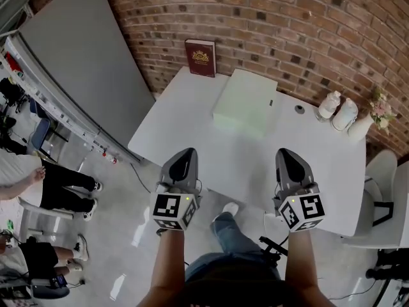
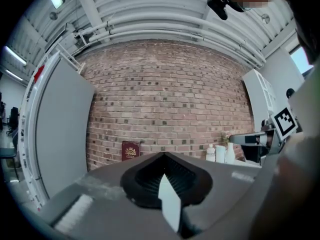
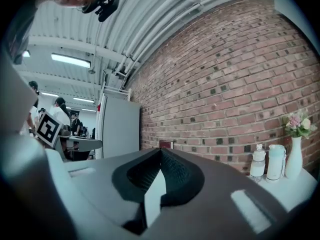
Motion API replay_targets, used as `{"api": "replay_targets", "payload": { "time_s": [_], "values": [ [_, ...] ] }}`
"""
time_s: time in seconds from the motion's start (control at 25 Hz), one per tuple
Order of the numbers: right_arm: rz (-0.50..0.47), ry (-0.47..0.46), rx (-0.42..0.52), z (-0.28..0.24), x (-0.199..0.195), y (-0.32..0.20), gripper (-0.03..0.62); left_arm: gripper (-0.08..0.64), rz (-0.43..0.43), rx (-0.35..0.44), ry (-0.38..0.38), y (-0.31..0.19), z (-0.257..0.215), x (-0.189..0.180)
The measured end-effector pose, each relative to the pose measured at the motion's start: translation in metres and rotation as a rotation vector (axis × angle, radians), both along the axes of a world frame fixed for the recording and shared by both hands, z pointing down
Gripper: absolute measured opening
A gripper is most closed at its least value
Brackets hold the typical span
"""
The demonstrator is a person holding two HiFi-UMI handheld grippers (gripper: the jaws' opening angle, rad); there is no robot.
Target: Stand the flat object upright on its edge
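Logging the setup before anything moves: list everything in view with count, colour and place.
table: 1, white, against the brick wall
flat box: 1, pale green, lying flat on the table
book: 1, dark red, upright at the wall, table's far-left corner
bottles: 2, white, table's far right
vase: 1, white, pink flowers, by bottles
chair: 1, white, right of table
panel: 1, grey, left of table
people: 2+, dark clothes, left floor
left gripper: 1, grey, shut, over table's near edge
right gripper: 1, grey, shut, same edge
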State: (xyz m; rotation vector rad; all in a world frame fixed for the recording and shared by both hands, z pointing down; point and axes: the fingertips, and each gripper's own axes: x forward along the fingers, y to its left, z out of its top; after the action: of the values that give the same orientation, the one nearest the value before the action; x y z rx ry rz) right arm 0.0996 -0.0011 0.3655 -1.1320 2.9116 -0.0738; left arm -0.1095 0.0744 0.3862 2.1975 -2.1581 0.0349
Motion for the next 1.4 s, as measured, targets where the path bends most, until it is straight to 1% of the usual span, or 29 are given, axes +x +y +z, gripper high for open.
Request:
{"api": "replay_targets", "payload": {
  "time_s": [0.16,0.24,0.32,0.48,0.56,0.64,0.76,0.88,1.12,1.28,1.4],
  "values": [
    [0.032,-0.014,-0.031,0.002,-0.015,-0.038,0.002,-0.005,0.055,-0.002,0.005,-0.051,-0.003,-0.017],
    [0.062,-0.001,-0.037,0.004,-0.021,-0.060,0.002,-0.005,0.086,0.011,0.030,-0.076,-0.003,-0.023],
    [0.098,0.007,-0.042,0.007,-0.024,-0.081,0.002,-0.005,0.109,0.005,0.060,-0.102,0.002,-0.029],
    [0.210,-0.019,-0.075,0.008,-0.021,-0.122,0.002,-0.003,0.165,-0.065,0.080,-0.154,0.015,-0.038],
    [0.237,-0.020,-0.102,0.012,-0.022,-0.140,0.002,-0.003,0.194,-0.098,0.088,-0.179,0.020,-0.042],
    [0.241,-0.012,-0.126,0.018,-0.025,-0.155,0.002,-0.003,0.219,-0.122,0.083,-0.200,0.023,-0.045],
    [0.254,0.001,-0.148,0.026,-0.028,-0.173,0.002,-0.003,0.249,-0.136,0.077,-0.224,0.028,-0.050],
    [0.279,0.023,-0.175,0.037,-0.028,-0.189,0.002,-0.003,0.259,-0.143,0.094,-0.244,0.034,-0.057],
    [0.294,0.031,-0.281,0.061,-0.029,-0.218,0.002,-0.003,0.298,-0.176,0.117,-0.277,0.047,-0.069],
    [0.295,0.048,-0.301,0.066,-0.039,-0.234,0.003,-0.003,0.332,-0.191,0.141,-0.297,0.051,-0.080],
    [0.299,0.051,-0.319,0.068,-0.046,-0.243,0.013,-0.002,0.364,-0.231,0.159,-0.309,0.061,-0.084]
  ]
}}
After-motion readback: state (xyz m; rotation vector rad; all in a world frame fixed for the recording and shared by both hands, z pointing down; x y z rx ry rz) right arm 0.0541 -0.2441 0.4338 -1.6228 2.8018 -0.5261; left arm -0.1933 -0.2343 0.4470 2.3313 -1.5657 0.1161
